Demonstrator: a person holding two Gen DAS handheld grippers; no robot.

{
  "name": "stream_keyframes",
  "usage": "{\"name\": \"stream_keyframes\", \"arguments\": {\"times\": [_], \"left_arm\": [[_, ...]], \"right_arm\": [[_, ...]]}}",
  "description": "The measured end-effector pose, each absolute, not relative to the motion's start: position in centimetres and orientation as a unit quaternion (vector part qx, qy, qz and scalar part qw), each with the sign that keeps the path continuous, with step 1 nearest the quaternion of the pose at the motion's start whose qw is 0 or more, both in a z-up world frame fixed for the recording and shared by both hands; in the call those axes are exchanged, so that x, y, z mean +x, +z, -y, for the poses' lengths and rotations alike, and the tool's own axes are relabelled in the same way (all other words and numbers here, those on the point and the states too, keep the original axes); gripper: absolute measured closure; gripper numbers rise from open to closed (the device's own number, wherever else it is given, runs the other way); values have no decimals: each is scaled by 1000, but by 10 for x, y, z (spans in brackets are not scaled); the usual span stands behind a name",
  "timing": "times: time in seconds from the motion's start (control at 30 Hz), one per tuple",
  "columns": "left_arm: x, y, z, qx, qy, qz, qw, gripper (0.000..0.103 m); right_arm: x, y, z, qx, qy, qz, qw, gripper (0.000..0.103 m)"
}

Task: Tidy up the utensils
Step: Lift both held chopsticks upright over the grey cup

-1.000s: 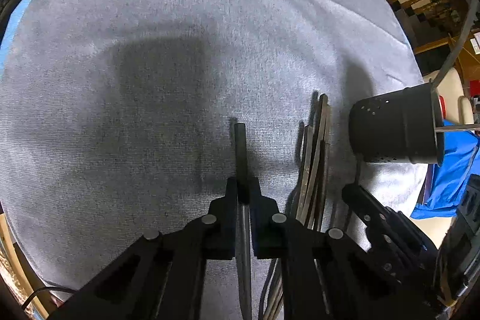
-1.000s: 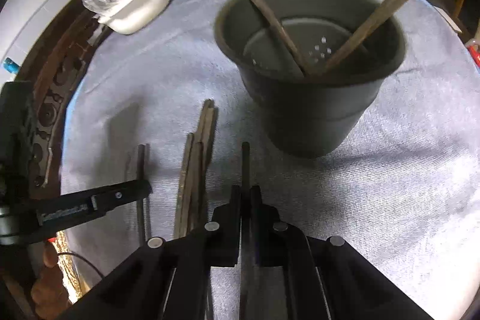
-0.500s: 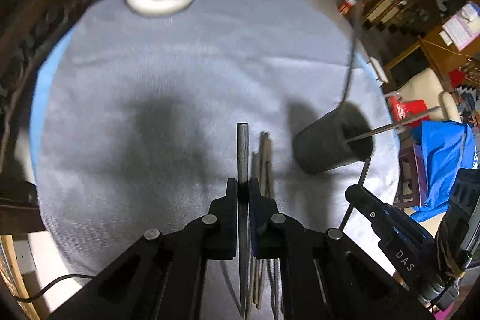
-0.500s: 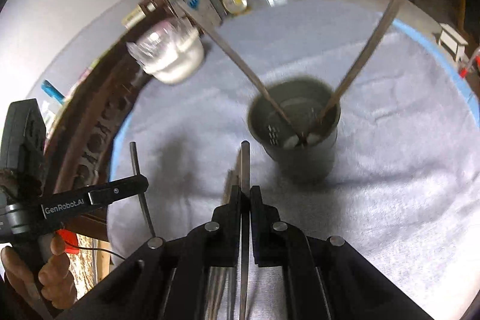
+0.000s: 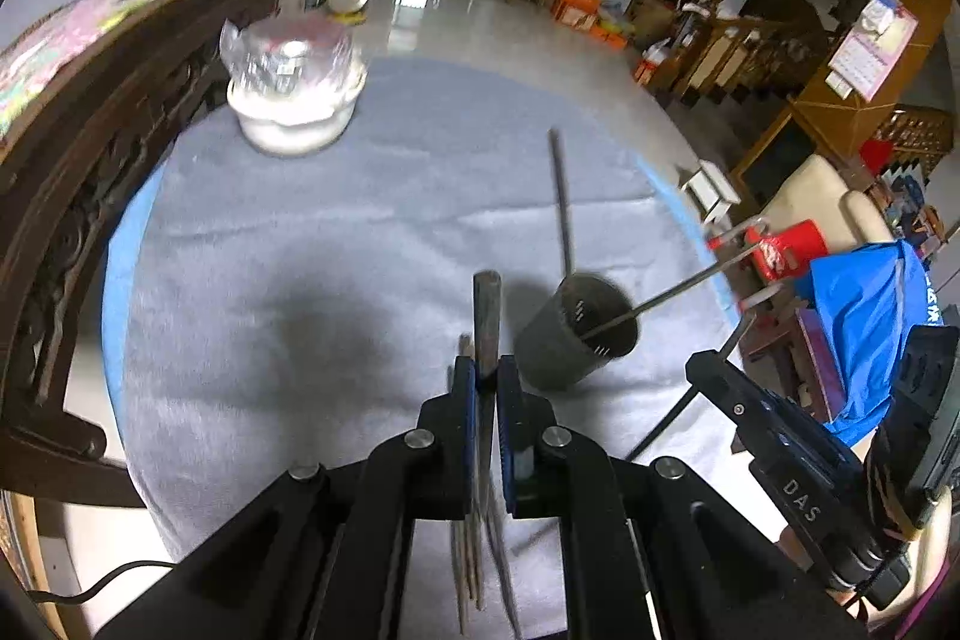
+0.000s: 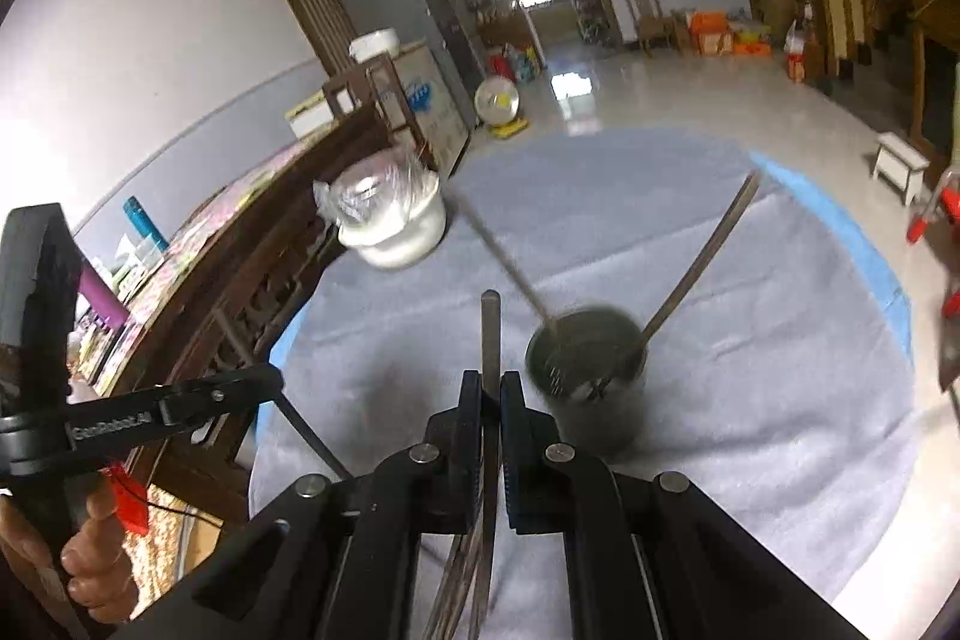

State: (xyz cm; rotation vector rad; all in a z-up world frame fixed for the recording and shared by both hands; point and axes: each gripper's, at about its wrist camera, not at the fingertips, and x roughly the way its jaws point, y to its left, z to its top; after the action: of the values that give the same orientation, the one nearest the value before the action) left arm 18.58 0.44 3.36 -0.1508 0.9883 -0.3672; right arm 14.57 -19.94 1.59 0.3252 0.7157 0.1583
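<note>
On a round table covered with a grey cloth (image 5: 288, 232), a dark perforated holder (image 5: 576, 340) stands at about one o'clock from the left gripper (image 5: 487, 385), with two utensils already leaning in it: one handle rising toward twelve o'clock, the other slanting out toward two o'clock. The left gripper's jaws are pressed nearly together on a flat metal utensil handle (image 5: 486, 316), which sticks up past the fingertips and looks lifted clear of the cloth. From the right wrist view the right gripper (image 6: 491, 400) is likewise closed tight on a second utensil handle (image 6: 490, 334), with the holder (image 6: 591, 382) just beyond at one o'clock and its two leaning handles splayed to eleven and one o'clock. Under the left gripper, toward six o'clock, a small bundle of loose utensils (image 5: 471, 568) lies on the cloth, apart from the holder; how many, and of what kind, I cannot tell. A white covered bowl (image 5: 294, 100) sits far off at eleven o'clock, near the table's edge. By my reading the job is partway done: two pieces are stowed, two more are in hand and apparently bound for the holder, and the bundle remains to be picked up afterwards.
</note>
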Motion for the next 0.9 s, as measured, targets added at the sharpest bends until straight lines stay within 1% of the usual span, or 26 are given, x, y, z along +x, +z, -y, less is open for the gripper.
{"name": "stream_keyframes", "arguments": {"times": [0.5, 0.63, 0.77, 0.9], "left_arm": [[205, 131, 30, -67, -187, -376, 905, 96], [210, 149, 43, -68, -197, -358, 910, 96], [215, 147, 60, -65, -204, -355, 910, 96], [223, 125, 72, -59, -199, -374, 904, 96]], "right_arm": [[167, 109, 235, 161, 28, -241, 957, 96], [173, 129, 239, 150, 2, -213, 965, 96], [182, 126, 243, 141, -16, -214, 967, 96], [191, 105, 249, 142, -24, -237, 961, 96]]}}
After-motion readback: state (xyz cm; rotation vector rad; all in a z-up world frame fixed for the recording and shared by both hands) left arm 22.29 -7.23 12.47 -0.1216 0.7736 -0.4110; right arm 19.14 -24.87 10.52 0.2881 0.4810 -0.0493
